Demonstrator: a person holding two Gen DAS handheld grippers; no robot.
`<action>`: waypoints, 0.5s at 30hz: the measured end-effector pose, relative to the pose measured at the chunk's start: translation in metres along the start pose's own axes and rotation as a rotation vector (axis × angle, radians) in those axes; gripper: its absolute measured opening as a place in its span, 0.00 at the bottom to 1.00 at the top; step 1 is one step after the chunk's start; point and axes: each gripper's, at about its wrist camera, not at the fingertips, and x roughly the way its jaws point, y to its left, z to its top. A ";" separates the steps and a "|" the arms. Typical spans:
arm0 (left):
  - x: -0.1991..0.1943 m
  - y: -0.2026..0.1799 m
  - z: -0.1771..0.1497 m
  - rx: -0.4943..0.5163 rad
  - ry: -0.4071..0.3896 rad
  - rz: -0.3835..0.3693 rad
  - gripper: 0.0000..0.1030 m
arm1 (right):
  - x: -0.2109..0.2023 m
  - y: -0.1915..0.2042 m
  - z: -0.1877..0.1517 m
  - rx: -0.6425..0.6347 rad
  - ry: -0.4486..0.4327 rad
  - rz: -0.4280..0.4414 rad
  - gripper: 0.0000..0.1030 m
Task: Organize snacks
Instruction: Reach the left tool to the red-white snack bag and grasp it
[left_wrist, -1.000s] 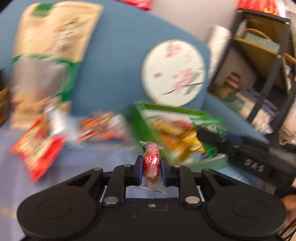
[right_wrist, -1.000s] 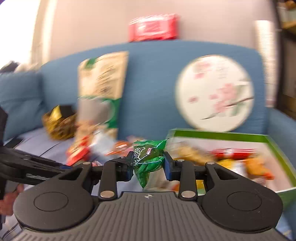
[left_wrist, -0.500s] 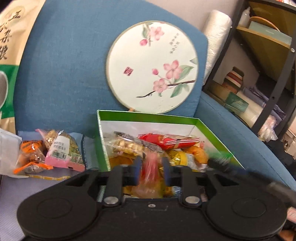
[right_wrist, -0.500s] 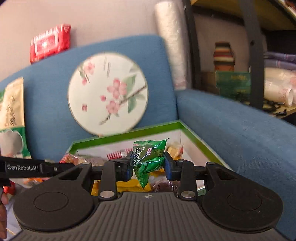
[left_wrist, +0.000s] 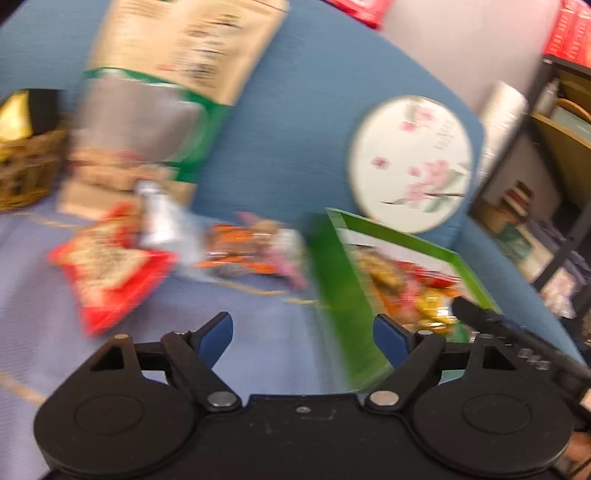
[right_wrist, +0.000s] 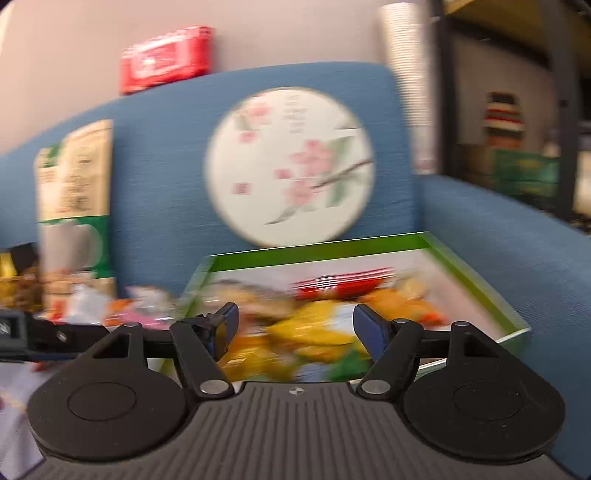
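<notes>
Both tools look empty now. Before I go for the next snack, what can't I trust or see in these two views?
- Loose snacks on the seat, left wrist view: motion blur, kinds and edges unreadable.
- Box contents, right wrist view: smeared, single packets not separable.
- Box near corner, both views: hidden behind the tool bodies.
- Basket, left wrist view: cut off by the frame edge.
- Left tool and right tool: open, nothing between the fingers.

Blue sofa (right_wrist: 166, 155) against a pale wall (right_wrist: 92, 44), dark shelving (left_wrist: 569, 206) alongside.
</notes>
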 end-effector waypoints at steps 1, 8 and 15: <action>-0.005 0.009 0.002 0.000 -0.004 0.025 1.00 | 0.000 0.007 -0.001 -0.004 0.000 0.036 1.00; -0.014 0.082 0.050 -0.084 -0.069 0.160 1.00 | 0.004 0.045 -0.014 -0.062 0.038 0.162 1.00; 0.019 0.122 0.079 -0.142 -0.003 0.117 1.00 | 0.004 0.065 -0.024 -0.108 0.041 0.251 1.00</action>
